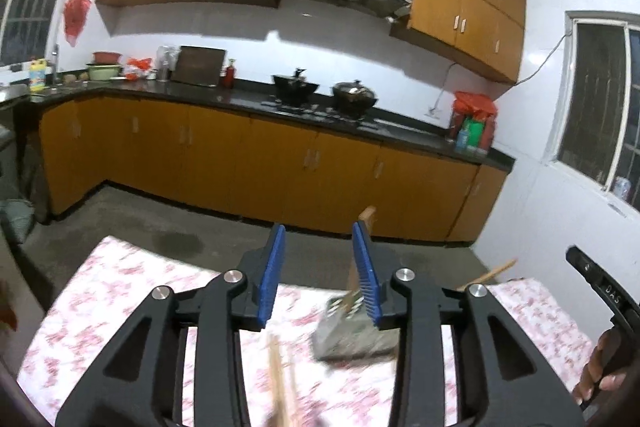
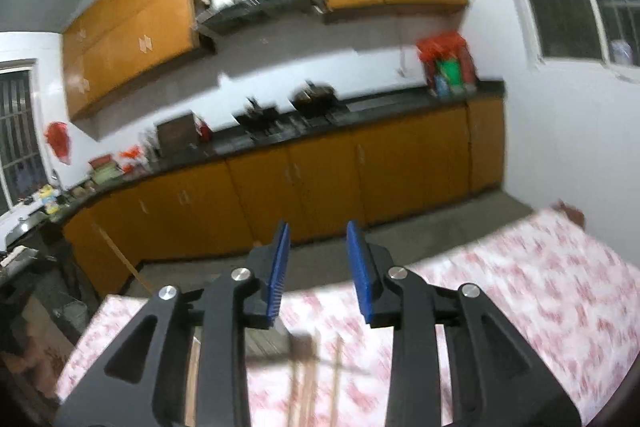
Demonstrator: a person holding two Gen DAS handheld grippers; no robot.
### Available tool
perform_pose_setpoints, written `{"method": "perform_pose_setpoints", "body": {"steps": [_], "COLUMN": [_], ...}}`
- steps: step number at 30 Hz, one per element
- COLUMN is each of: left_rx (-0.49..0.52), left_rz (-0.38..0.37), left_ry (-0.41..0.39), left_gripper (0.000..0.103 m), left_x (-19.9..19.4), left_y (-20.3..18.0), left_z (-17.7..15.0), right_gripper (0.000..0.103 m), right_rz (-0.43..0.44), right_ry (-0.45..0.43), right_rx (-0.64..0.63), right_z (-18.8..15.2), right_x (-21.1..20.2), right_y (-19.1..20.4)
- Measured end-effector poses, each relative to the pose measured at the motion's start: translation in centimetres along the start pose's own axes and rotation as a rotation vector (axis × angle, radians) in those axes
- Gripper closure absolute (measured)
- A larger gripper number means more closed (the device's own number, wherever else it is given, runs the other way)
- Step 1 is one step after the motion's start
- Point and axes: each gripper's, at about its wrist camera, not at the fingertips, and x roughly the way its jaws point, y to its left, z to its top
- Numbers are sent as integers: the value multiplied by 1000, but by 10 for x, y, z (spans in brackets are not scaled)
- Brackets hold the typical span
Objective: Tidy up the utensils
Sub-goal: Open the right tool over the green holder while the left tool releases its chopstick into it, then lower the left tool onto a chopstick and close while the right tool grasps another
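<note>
A metal mesh utensil holder (image 1: 352, 335) stands on the table with the pink floral cloth (image 1: 120, 291), with wooden utensils (image 1: 366, 217) sticking up out of it. Loose wooden chopsticks (image 1: 280, 379) lie on the cloth below my left gripper (image 1: 318, 247), which is open, empty and raised above the table, just left of the holder. My right gripper (image 2: 316, 243) is open and empty, raised above the cloth (image 2: 540, 291). Blurred wooden chopsticks (image 2: 316, 379) lie on the cloth beneath it. The right gripper's body and the hand holding it show at the right edge of the left wrist view (image 1: 600, 307).
Orange base cabinets (image 1: 280, 163) with a black countertop (image 1: 224, 93) run along the far wall, carrying two black pots (image 1: 352, 95) and a chopping board (image 1: 200, 65). Grey floor (image 1: 168, 227) lies between the table and the cabinets. A window (image 1: 600, 107) is at the right.
</note>
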Motion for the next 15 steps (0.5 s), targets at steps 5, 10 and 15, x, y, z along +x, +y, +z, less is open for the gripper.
{"method": "perform_pose_setpoints", "body": {"steps": [5,10,15], "left_rx": [14,-3,-5], "left_rz": [105,151,143], "left_ry": [120,289,394], "left_gripper": [65,65,65], "left_x": [8,25,33], "left_y": [28,52,53], "left_z": [-48,-110,-150], "right_gripper": [72,74,75], "right_rz": [-25,39,48], "right_ry": [234,461,558], "right_rx": [0,-48,-87], "right_z": [-67,-145,-186], "right_x": [34,57,62], "right_y": [-23,-13,2]}}
